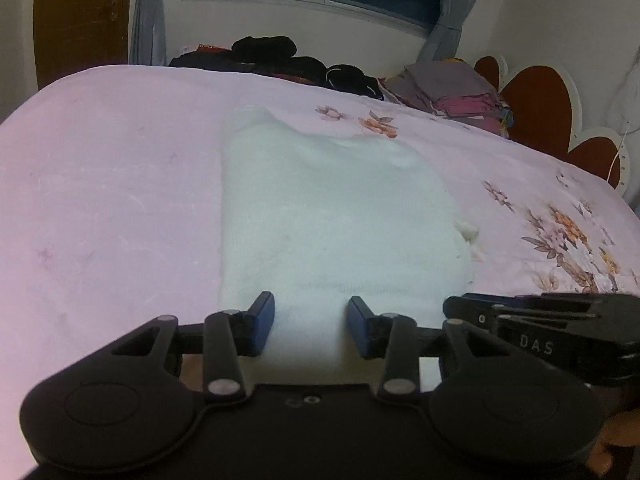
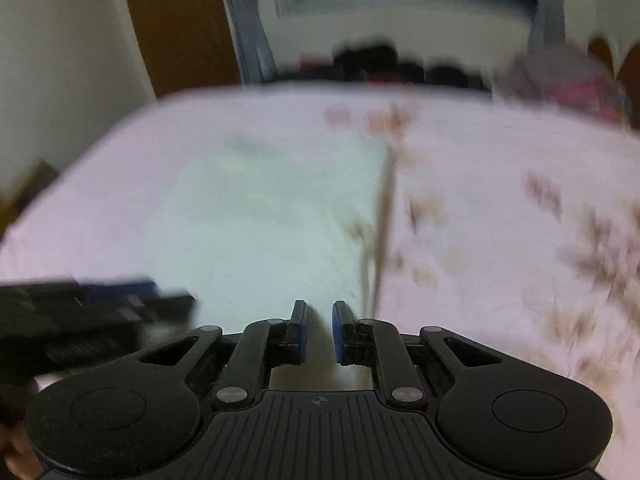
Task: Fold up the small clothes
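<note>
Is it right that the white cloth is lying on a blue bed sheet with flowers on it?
Not quite. The white cloth does lie on a flowered bed sheet, but the sheet is pink, not blue. The left wrist view shows it clearly, with the left hand-held gripper open at the cloth's near edge.

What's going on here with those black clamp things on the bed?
A person is folding a small white garment laid flat on a pink flowered bedsheet, using two hand-held grippers. The left gripper sits open at the garment's near edge, gripping nothing. The right gripper is beside it, its jaws slightly apart; that view is blurred. Other clothes are piled at the far edge.
</note>
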The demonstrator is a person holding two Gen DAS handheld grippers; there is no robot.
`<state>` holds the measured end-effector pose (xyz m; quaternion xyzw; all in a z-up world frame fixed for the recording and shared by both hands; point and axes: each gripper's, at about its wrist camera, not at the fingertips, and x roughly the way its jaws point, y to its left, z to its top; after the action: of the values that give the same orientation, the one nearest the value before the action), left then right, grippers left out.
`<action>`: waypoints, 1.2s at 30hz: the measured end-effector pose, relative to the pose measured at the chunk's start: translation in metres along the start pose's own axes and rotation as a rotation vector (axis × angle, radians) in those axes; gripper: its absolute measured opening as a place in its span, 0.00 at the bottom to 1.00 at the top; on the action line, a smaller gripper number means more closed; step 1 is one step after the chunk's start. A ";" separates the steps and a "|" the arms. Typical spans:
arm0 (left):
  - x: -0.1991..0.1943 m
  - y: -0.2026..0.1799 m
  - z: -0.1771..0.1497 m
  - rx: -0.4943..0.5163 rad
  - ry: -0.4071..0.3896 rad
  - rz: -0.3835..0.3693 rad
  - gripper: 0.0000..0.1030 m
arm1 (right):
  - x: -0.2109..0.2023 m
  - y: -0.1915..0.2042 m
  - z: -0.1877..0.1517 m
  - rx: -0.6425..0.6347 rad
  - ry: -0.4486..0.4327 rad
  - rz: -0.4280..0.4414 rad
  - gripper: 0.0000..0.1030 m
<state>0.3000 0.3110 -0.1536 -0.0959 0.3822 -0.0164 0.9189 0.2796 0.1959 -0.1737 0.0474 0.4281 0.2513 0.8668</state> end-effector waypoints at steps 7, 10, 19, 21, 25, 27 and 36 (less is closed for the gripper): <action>-0.014 -0.003 0.007 -0.008 0.005 0.014 0.65 | -0.021 0.002 -0.006 0.050 -0.038 -0.002 0.12; -0.022 -0.003 0.003 0.005 -0.003 0.021 0.68 | -0.021 0.011 -0.024 -0.012 -0.008 -0.050 0.12; -0.052 -0.001 0.001 -0.011 0.010 0.057 1.00 | -0.029 0.017 -0.036 0.015 -0.007 -0.112 0.12; -0.058 -0.001 0.003 -0.017 0.026 0.071 1.00 | -0.028 0.013 -0.034 0.048 0.001 -0.107 0.12; -0.069 -0.005 0.003 -0.026 0.089 0.166 1.00 | -0.028 0.013 -0.030 0.037 0.026 -0.105 0.12; -0.077 -0.008 0.003 -0.018 0.104 0.204 1.00 | -0.031 0.015 -0.028 0.041 0.037 -0.109 0.13; -0.172 -0.036 -0.021 -0.003 -0.075 0.249 1.00 | -0.137 0.032 -0.052 0.010 -0.099 -0.012 0.76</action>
<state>0.1657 0.2898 -0.0410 -0.0498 0.3563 0.1022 0.9274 0.1573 0.1515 -0.0988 0.0616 0.3863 0.2411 0.8882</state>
